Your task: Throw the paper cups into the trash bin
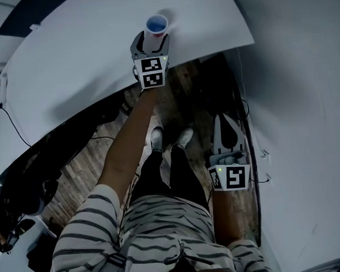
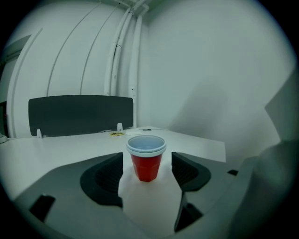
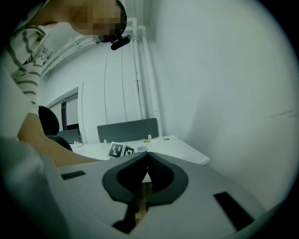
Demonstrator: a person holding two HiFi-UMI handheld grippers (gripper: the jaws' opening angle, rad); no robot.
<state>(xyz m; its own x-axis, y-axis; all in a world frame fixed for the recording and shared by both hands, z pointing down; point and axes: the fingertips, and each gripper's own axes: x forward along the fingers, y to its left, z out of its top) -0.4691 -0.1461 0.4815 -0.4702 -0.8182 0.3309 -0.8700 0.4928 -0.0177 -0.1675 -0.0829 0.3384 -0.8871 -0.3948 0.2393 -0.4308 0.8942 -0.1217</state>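
Observation:
A red paper cup (image 1: 157, 24) with a white rim stands upright on the white table (image 1: 68, 64), near its right-hand corner. My left gripper (image 1: 151, 40) reaches over the table edge to it. In the left gripper view the cup (image 2: 146, 145) sits between the two wide-apart fingertips of the left gripper (image 2: 147, 173), with a gap on each side, so the jaws are open. My right gripper (image 1: 223, 119) hangs low over the floor beside the person's legs. In its own view the right gripper (image 3: 147, 155) is shut with nothing in it. No trash bin shows in any view.
A dark partition panel (image 2: 79, 114) stands along the table's far side, with a small yellow item (image 2: 117, 134) in front of it. A white wall (image 1: 305, 95) runs close on the right. Wooden floor (image 1: 179, 97), cables and the person's shoes (image 1: 170, 138) lie below the table edge.

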